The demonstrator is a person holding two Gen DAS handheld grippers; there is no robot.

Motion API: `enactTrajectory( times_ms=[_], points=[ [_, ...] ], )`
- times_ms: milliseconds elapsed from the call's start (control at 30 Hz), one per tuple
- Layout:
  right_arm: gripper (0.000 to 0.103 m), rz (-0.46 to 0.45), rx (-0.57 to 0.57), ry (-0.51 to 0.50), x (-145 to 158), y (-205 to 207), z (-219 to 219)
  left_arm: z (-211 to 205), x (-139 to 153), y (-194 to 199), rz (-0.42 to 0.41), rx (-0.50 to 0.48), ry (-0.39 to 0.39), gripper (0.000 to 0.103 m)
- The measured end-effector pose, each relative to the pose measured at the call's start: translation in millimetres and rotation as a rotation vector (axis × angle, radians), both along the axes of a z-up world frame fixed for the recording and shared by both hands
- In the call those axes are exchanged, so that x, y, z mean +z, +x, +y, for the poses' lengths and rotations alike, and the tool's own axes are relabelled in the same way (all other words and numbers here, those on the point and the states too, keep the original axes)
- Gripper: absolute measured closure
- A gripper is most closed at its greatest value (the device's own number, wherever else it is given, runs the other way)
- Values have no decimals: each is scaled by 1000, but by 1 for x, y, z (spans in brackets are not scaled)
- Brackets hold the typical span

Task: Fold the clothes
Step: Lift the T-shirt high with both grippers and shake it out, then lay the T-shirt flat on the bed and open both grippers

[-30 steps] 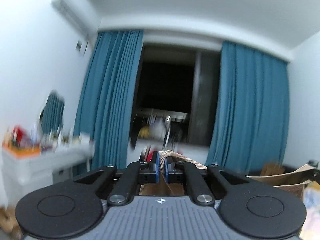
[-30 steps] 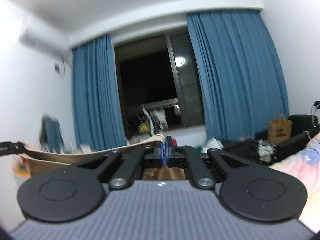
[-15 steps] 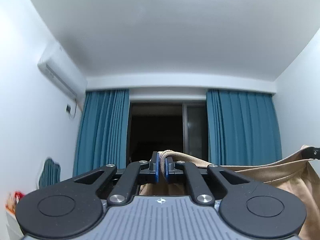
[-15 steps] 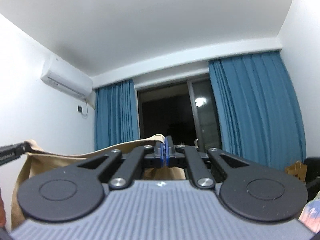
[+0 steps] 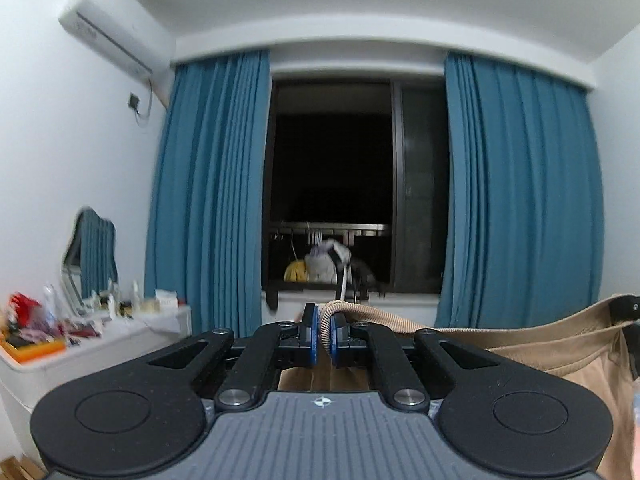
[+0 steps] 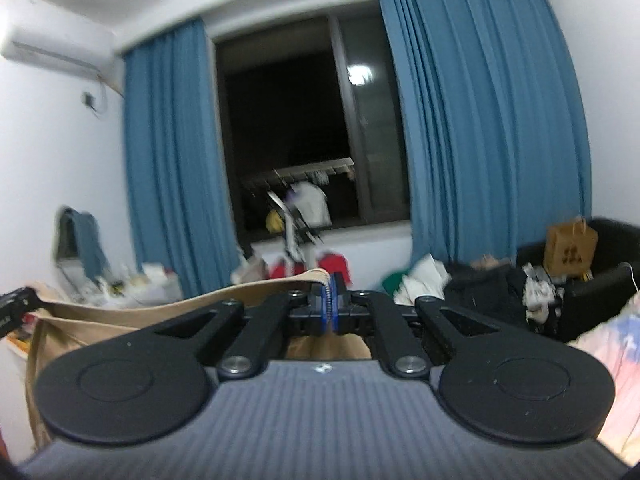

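1. The beige garment (image 5: pixel 520 344) hangs stretched in the air between my two tongs (so it spreads flat for folding).
2. My left gripper (image 5: pixel 324 334) clamps its ribbed edge.
3. My right gripper (image 6: pixel 330 306) pinches the other corner.

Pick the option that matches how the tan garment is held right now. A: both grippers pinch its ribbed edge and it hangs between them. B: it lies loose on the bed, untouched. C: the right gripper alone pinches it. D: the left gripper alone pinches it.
A: the left gripper and the right gripper each have their jaws shut on the ribbed edge of the tan garment, which spans from one to the other in both wrist views.
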State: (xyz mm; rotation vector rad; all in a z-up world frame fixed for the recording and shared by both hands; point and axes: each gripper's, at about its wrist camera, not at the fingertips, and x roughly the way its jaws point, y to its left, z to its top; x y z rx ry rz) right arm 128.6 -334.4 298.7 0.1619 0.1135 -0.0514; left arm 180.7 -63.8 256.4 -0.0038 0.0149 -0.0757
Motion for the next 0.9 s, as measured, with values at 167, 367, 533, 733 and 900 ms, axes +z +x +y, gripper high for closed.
enactTrajectory(
  times_ms=[167, 367, 533, 733, 900],
  points=[
    [98, 139, -38, 12, -113, 128, -16, -21, -122, 159, 125, 9, 17, 96],
    [98, 367, -43, 19, -272, 256, -30, -40, -297, 274, 353, 38, 93, 96],
    [98, 503, -24, 58, -356, 315, -34, -19, -406, 359, 517, 53, 121, 96],
    [96, 606, 1, 140, -387, 334, -37, -11, -451, 389, 582, 51, 137, 96],
    [77, 653, 57, 178, -378, 336, -43, -5, -406, 361, 592, -2, 150, 77]
  ],
)
